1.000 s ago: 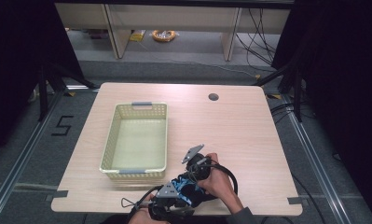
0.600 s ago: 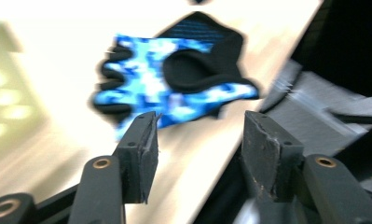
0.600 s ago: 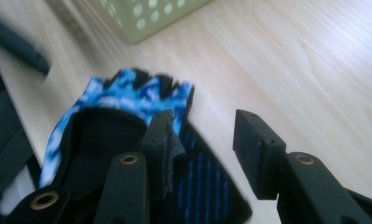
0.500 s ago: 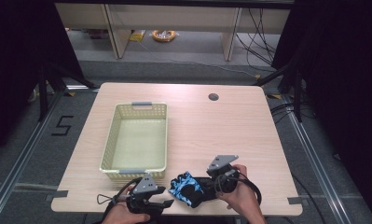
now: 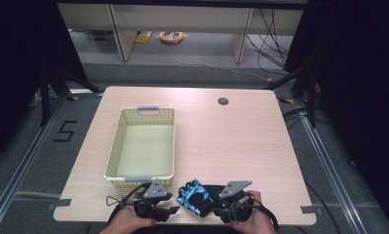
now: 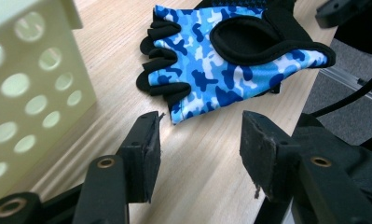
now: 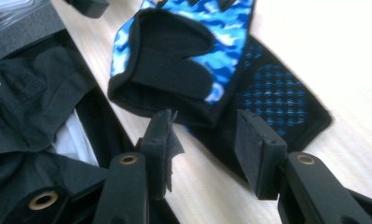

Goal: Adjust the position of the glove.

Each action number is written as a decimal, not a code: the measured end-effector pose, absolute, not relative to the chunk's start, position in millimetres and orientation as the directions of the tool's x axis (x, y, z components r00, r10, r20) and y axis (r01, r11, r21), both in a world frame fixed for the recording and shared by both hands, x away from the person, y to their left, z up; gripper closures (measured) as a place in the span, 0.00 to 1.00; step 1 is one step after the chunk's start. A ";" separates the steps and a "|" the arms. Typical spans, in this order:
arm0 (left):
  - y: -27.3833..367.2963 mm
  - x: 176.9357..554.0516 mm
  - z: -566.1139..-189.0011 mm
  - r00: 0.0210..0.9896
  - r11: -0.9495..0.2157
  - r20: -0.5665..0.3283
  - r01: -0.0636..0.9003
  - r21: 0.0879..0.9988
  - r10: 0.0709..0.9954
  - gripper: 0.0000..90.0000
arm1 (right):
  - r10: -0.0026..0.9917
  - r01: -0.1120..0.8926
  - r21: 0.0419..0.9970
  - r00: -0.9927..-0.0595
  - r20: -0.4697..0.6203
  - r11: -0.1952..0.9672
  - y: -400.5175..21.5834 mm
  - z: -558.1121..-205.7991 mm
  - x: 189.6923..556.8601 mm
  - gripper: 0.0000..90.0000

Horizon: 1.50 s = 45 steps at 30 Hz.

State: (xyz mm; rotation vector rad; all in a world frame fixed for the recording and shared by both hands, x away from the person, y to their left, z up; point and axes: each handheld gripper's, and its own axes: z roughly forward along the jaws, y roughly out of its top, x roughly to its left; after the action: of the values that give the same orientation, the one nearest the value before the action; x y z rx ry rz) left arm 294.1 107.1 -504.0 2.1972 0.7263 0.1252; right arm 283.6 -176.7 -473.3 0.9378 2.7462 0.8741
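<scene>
Gloves lie at the near edge of the tabletop, a blue camouflage one stacked over a black one, just right of the basket and between the two tools. The left hand-held gripper stands spread, nothing between its jaws, which have just been narrowing a little, short of the fingertip end. The right hand-held gripper is also spread and empty, by the cuff. Soft, light, floppy fabric (likely to sag and fold); I'd pinch the thick cuff hem.
</scene>
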 end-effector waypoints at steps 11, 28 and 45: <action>87.0 301.1 -509.5 0.859 -0.567 -0.122 0.428 0.704 0.498 0.53 | 0.567 0.514 0.541 -0.820 0.082 0.665 -165.4 -479.2 291.9 0.66; 78.6 292.7 -508.9 0.873 -0.578 -0.108 0.403 0.710 0.476 0.99 | 0.556 0.458 0.589 -0.831 0.018 0.666 -166.8 -470.8 293.8 0.96; 67.4 292.5 -504.2 0.915 -0.622 -0.007 0.281 0.731 0.404 0.60 | 0.519 0.499 0.613 -0.839 0.164 0.613 -180.1 -469.2 304.7 0.96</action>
State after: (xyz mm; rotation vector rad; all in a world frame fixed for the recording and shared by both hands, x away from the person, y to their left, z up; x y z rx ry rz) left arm 292.5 67.4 -504.2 2.2798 0.4851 0.2005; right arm 304.7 -180.1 -469.2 0.8823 2.7941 1.0476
